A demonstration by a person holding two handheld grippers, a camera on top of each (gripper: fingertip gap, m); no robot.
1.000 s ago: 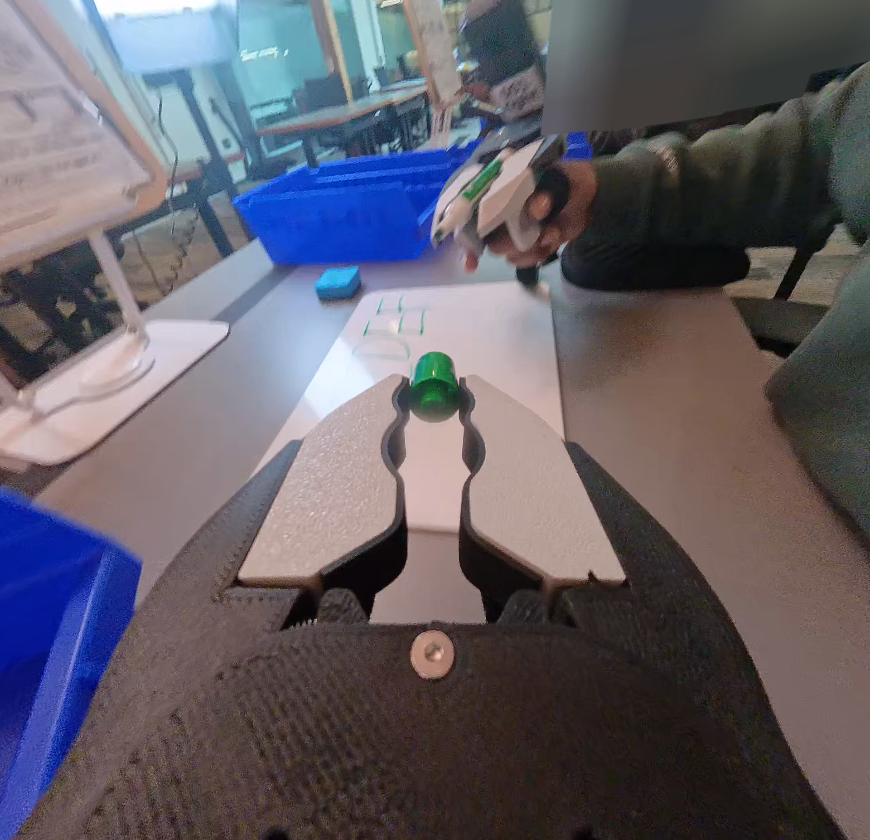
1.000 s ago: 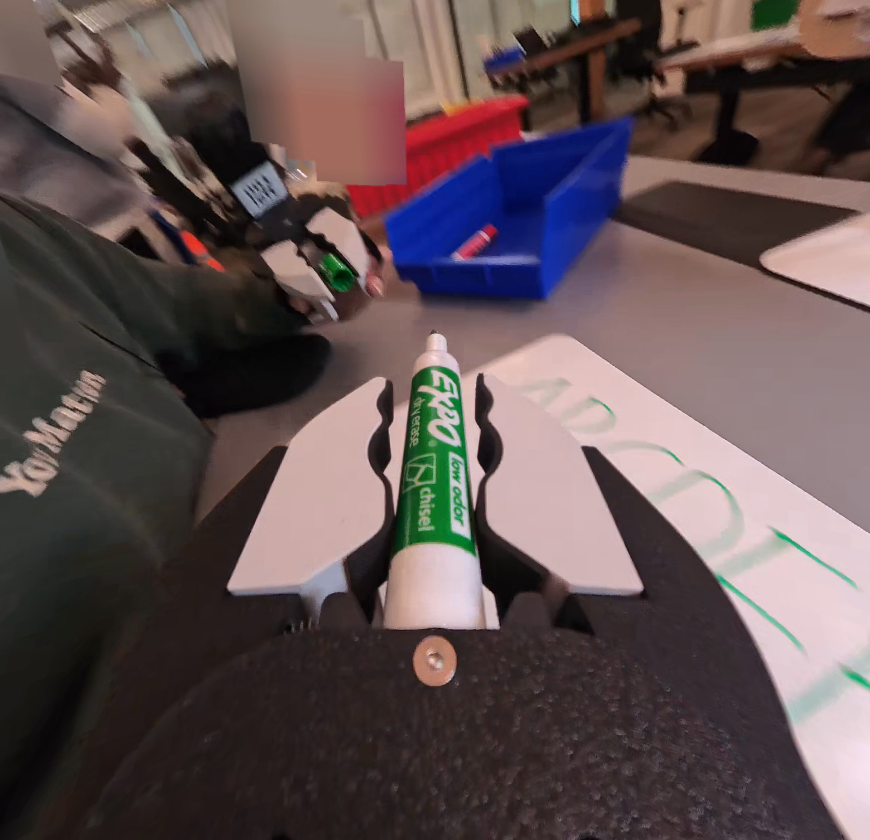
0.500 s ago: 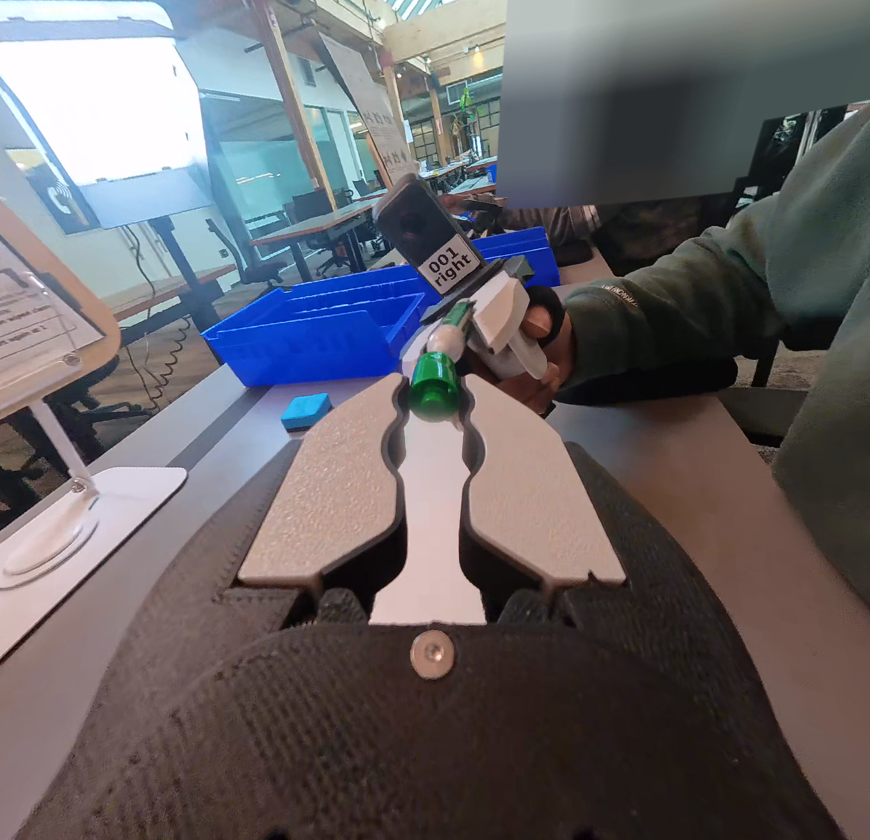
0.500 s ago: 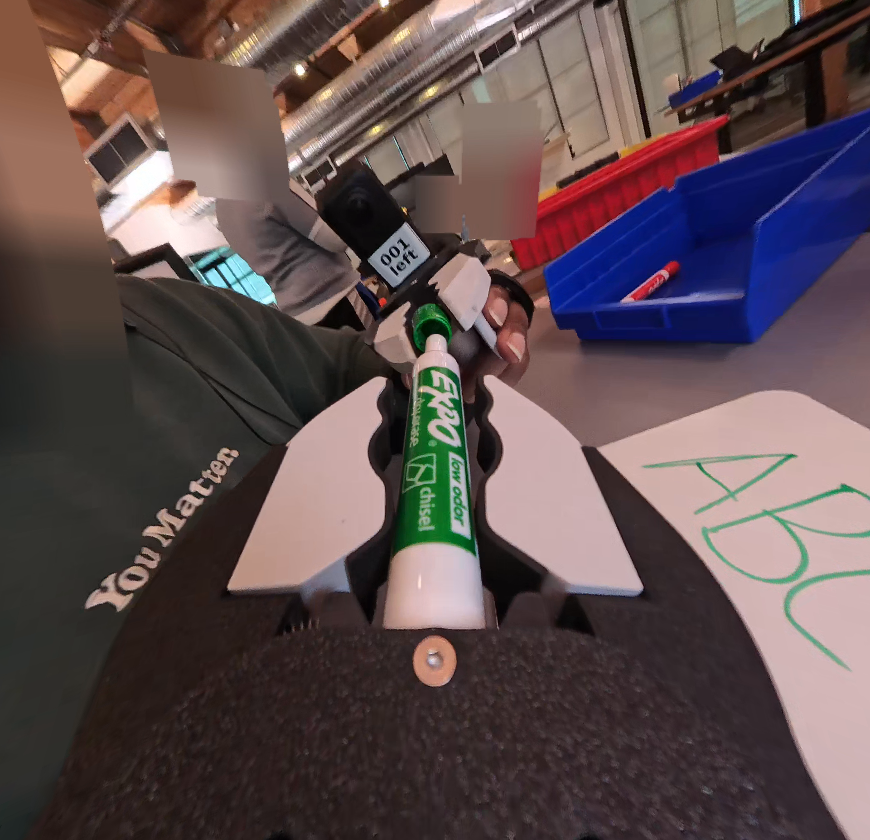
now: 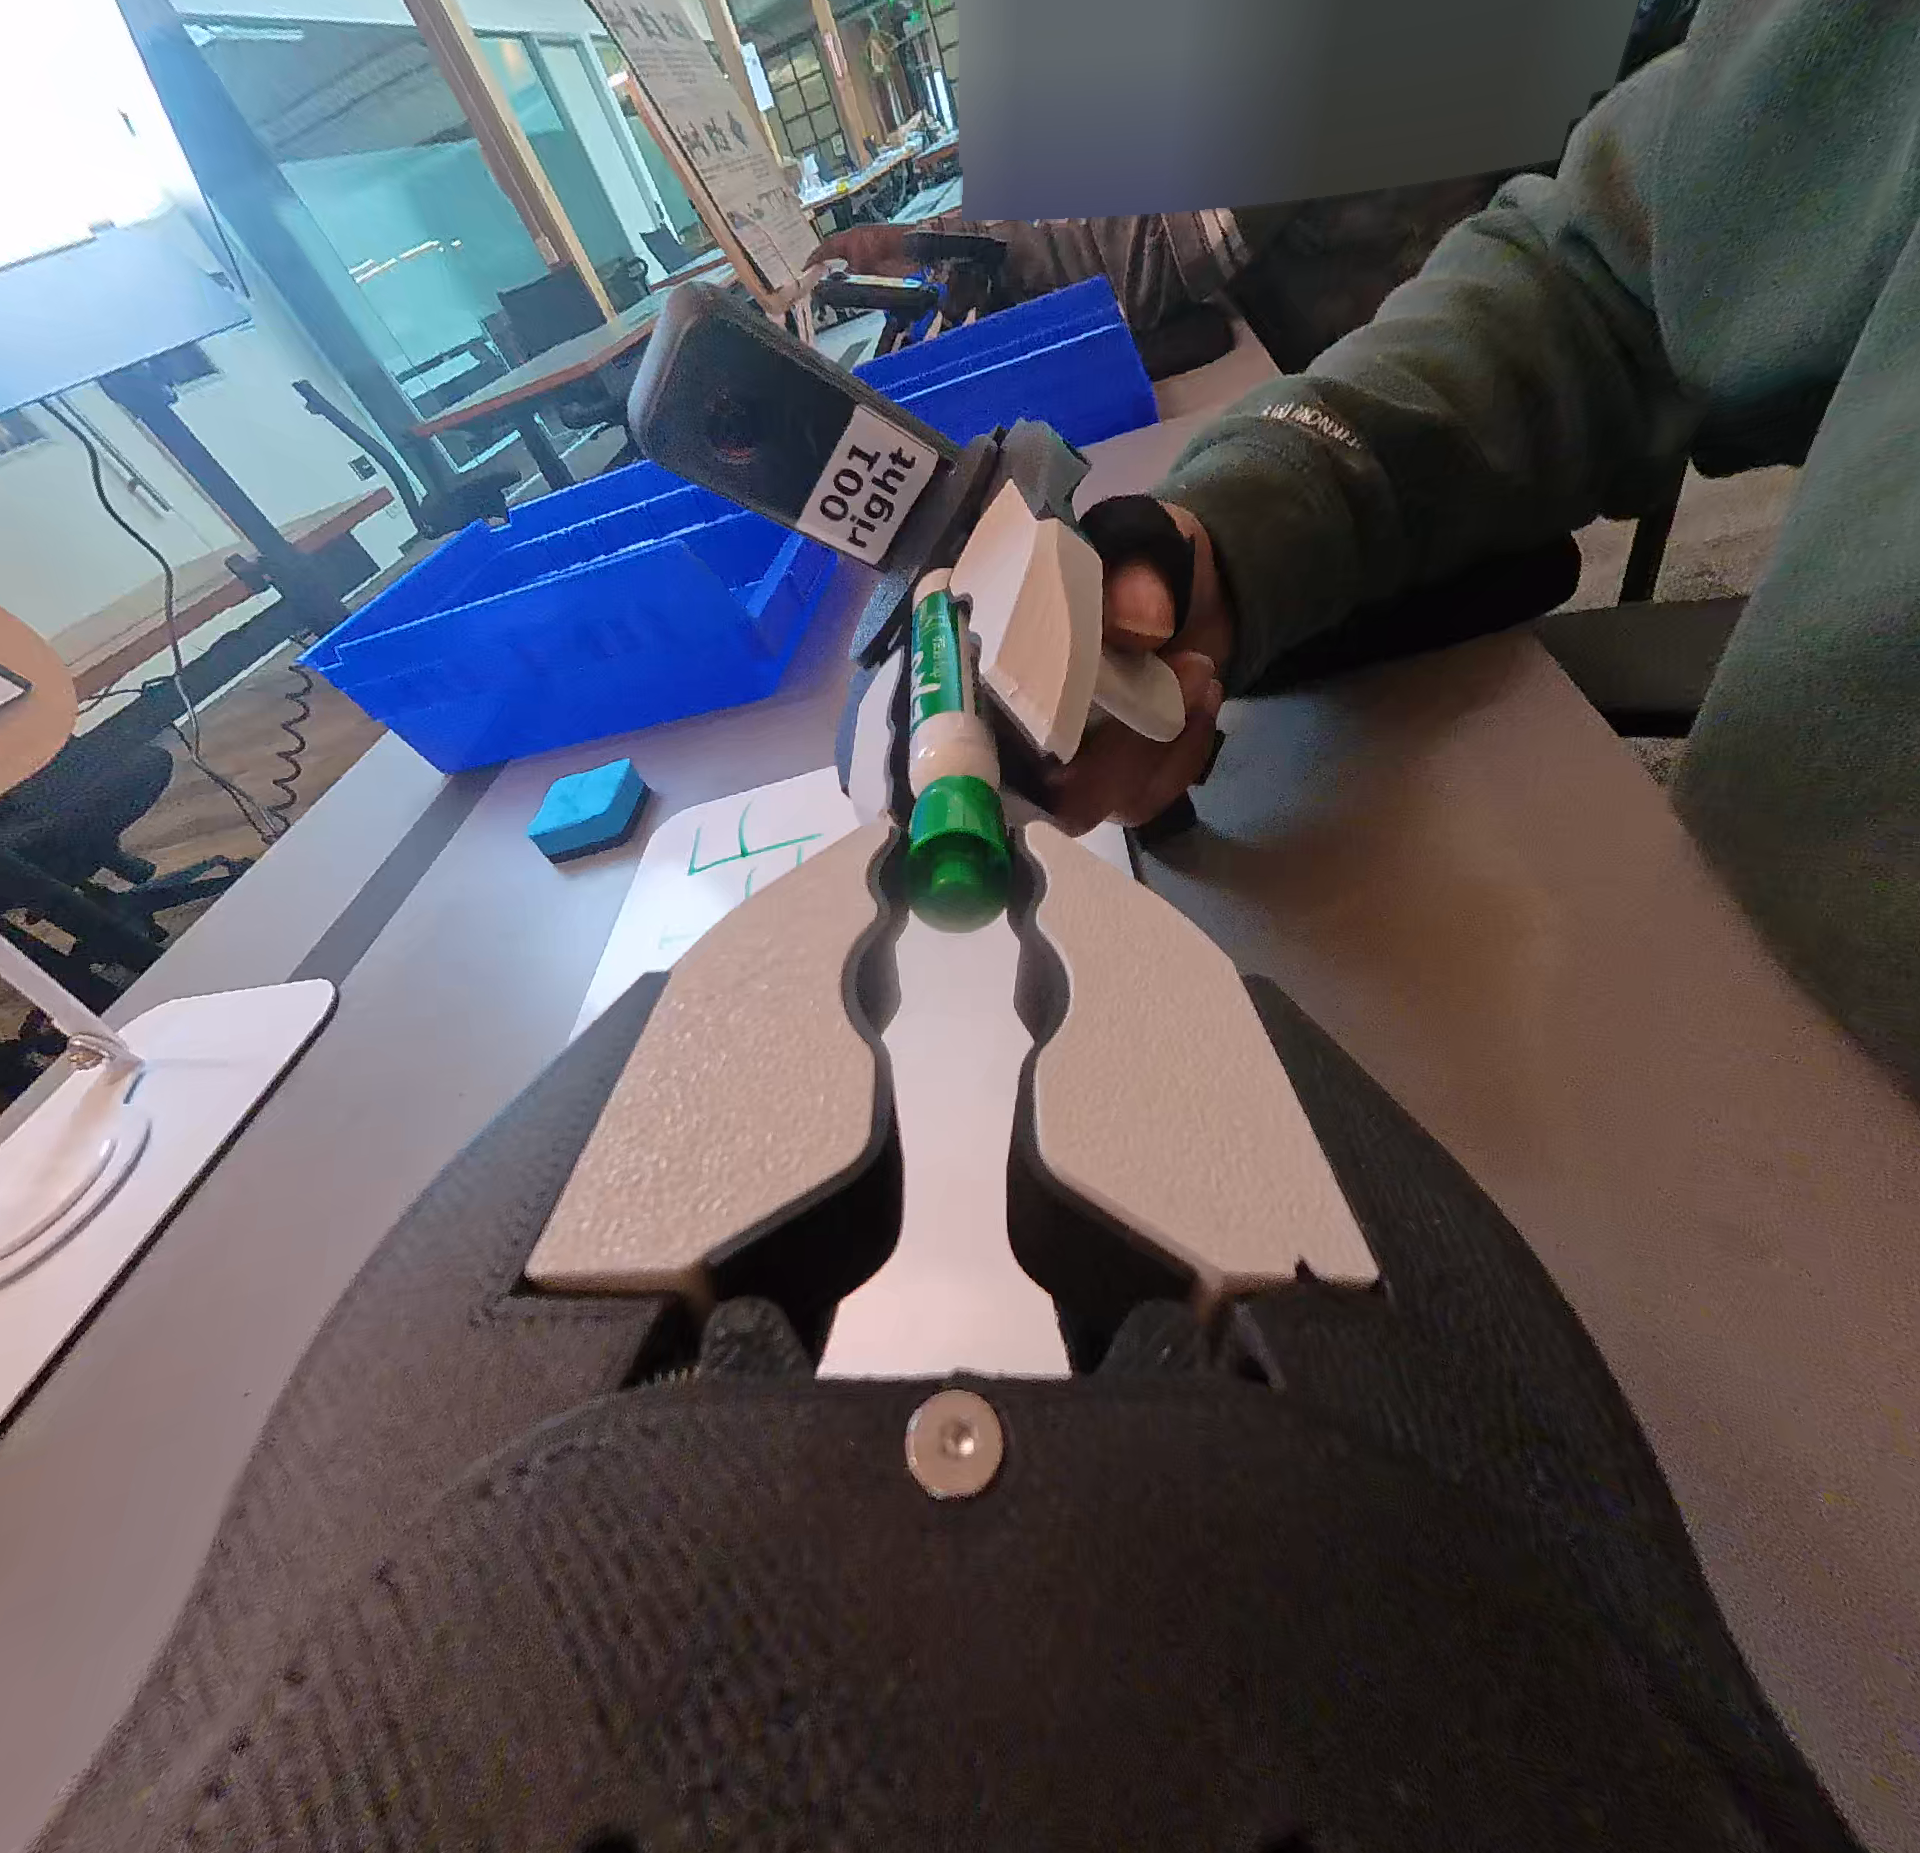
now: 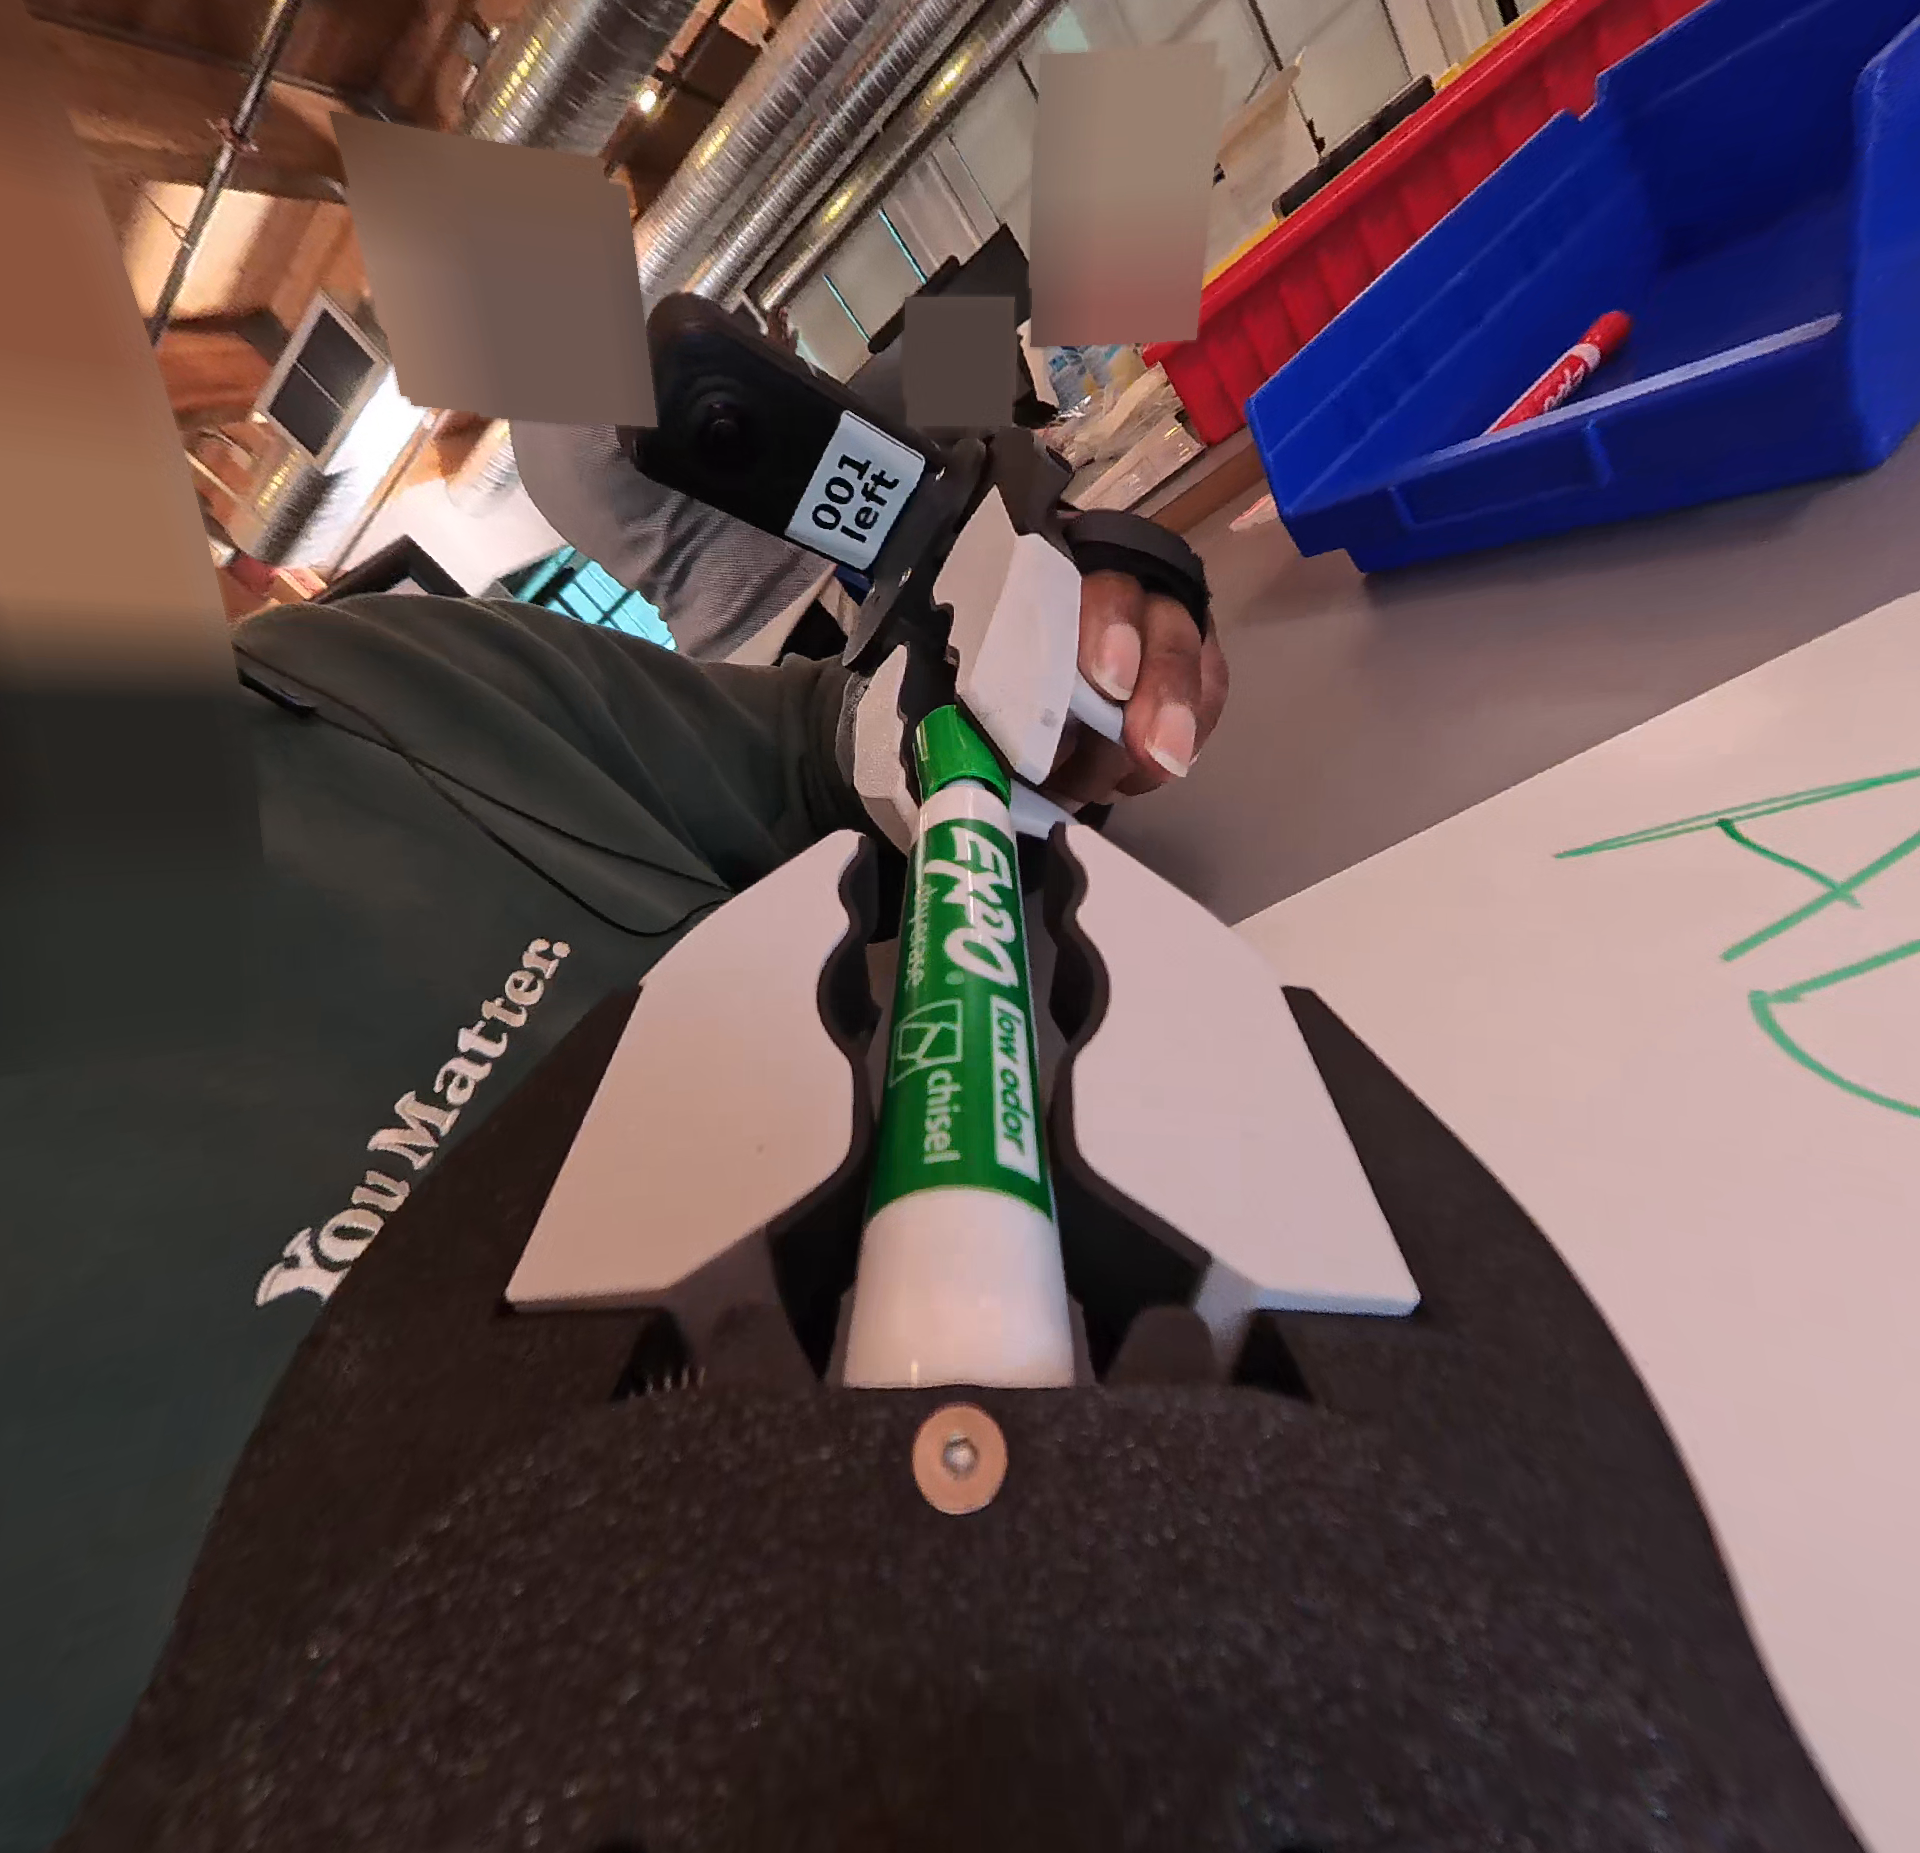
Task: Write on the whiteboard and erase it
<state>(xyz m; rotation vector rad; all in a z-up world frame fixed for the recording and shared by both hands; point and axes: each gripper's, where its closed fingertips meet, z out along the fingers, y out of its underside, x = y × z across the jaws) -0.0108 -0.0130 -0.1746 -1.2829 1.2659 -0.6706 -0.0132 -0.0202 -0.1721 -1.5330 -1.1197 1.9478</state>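
Right wrist view: the right gripper [image 6: 961,930] has its jaws clamped on a green marker [image 6: 961,1107], whose tip is now seated in the green cap [image 5: 951,847] pinched in the left gripper [image 5: 956,910] jaws. Half a second ago tip and cap had only just met. The writing seems finished; erasing likely follows. The whiteboard [image 6: 1558,1128] with green marks lies right of the jaws, the blue eraser [image 5: 587,809] beyond.
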